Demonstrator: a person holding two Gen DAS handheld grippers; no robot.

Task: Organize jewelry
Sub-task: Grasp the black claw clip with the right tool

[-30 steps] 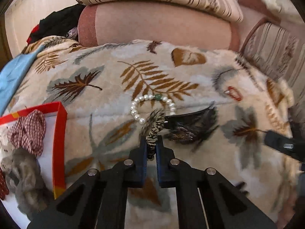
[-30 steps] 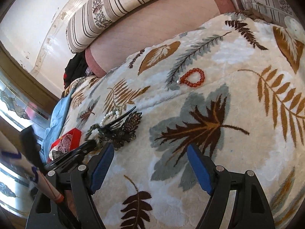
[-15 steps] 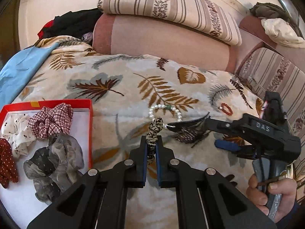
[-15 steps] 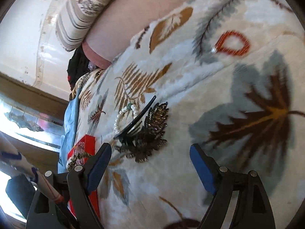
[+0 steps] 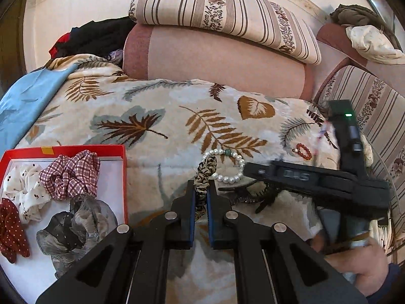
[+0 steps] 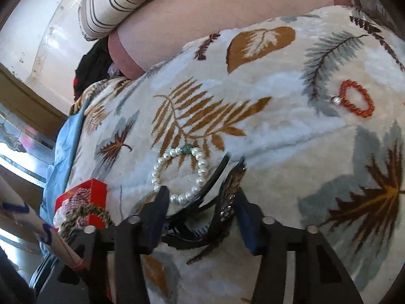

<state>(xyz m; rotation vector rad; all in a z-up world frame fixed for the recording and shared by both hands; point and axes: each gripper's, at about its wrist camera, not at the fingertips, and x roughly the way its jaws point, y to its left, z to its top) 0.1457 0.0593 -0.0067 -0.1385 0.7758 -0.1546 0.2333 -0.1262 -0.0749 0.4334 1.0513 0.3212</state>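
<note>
My left gripper (image 5: 201,197) is shut on a leopard-print scrunchie (image 5: 203,177) and holds it above the leaf-patterned blanket. A red-rimmed box (image 5: 125,177) at the left holds several scrunchies, among them a plaid one (image 5: 72,173). A pearl bracelet (image 6: 178,174) lies on the blanket; it also shows in the left wrist view (image 5: 229,168). My right gripper (image 6: 202,217) is open, its fingers on either side of a black hair claw clip (image 6: 220,210). A red bead bracelet (image 6: 355,101) lies farther right.
A pink bolster cushion (image 5: 215,60) and striped pillow (image 5: 227,12) line the back. A blue cloth (image 5: 22,103) and dark clothes (image 5: 93,35) lie at the back left. A striped sofa arm (image 5: 372,101) stands at the right.
My left gripper has lifted and pulled back with the scrunchie, bringing the red box into view. My right gripper has moved down to the hair clip, and its fingers now straddle it.
</note>
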